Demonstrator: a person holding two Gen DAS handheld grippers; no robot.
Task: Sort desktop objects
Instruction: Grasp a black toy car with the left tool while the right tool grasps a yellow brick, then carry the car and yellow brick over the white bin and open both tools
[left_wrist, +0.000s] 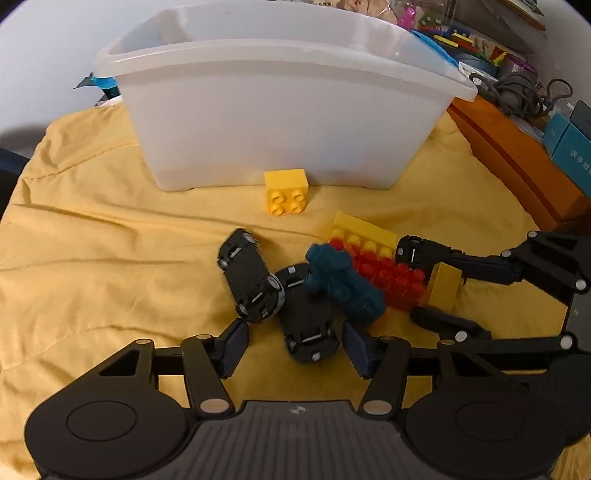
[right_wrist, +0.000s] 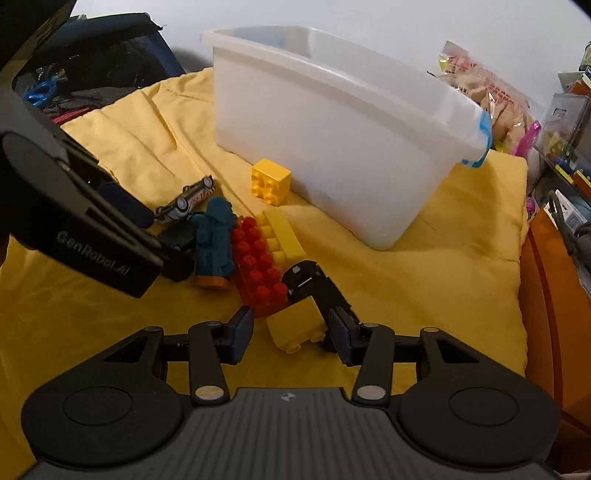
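A pile of toys lies on the yellow cloth in front of a white plastic bin. It holds black toy cars, a teal figure, a red studded brick and yellow bricks. A small yellow brick sits alone against the bin. My left gripper is open, its fingers on either side of a second black car. My right gripper is open around a yellow brick, next to another black car. The right gripper also shows in the left wrist view.
An orange cabinet with cables and boxes stands at the right. A snack bag lies behind the bin. A dark bag sits at the far left edge of the cloth.
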